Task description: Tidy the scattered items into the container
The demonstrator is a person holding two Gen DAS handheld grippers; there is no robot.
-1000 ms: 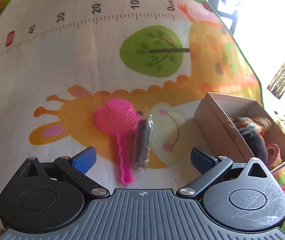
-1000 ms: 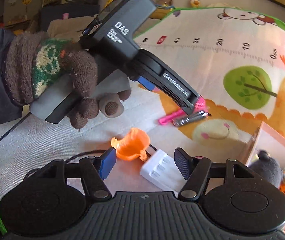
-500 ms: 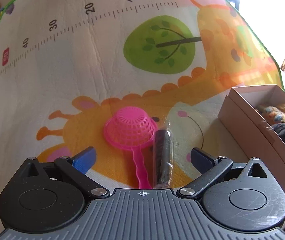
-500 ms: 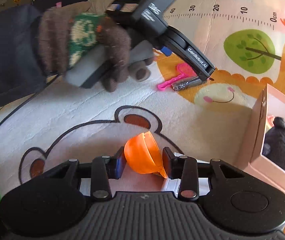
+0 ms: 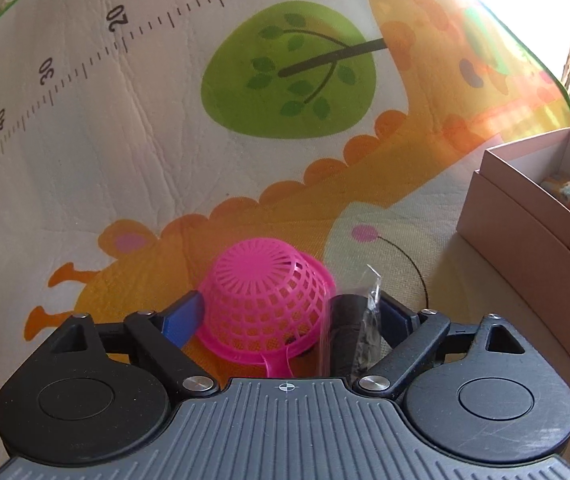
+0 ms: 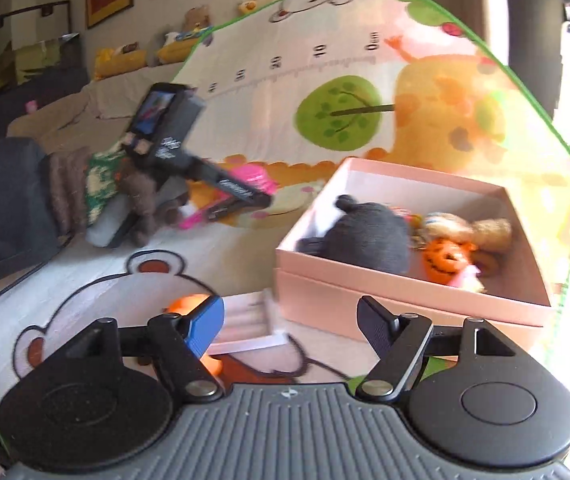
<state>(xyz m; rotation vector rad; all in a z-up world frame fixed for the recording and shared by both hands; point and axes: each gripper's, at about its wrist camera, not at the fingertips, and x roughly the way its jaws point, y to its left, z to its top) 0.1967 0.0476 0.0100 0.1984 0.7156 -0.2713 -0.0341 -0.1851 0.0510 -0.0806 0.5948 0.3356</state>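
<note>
Now the closing left tool (image 5: 291, 316) brackets the pink strainer (image 5: 263, 304) and wrapped batteries (image 5: 351, 336).

Printed play mat (image 5: 157, 168) w/ ruler marks, tree & giraffe carries everything. On it: pink sieve (image 5: 269, 300), wrapped dark stick (image 5: 349, 332) beside it. Also pink box (image 6: 413, 304), white tray (image 6: 245, 324), orange cup (image 6: 185, 304).

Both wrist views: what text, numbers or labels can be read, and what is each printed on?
"10", "20", "30", "40": ruler scale printed on the colourful cartoon play mat.
White digits on a red tag at the mat's left edge: too small to read.
"10" and "0cm": same ruler in the right wrist view, blurred but legible; further numbers unreadable.
White lettering on the black handheld left gripper: motion-blurred, unreadable.
</note>
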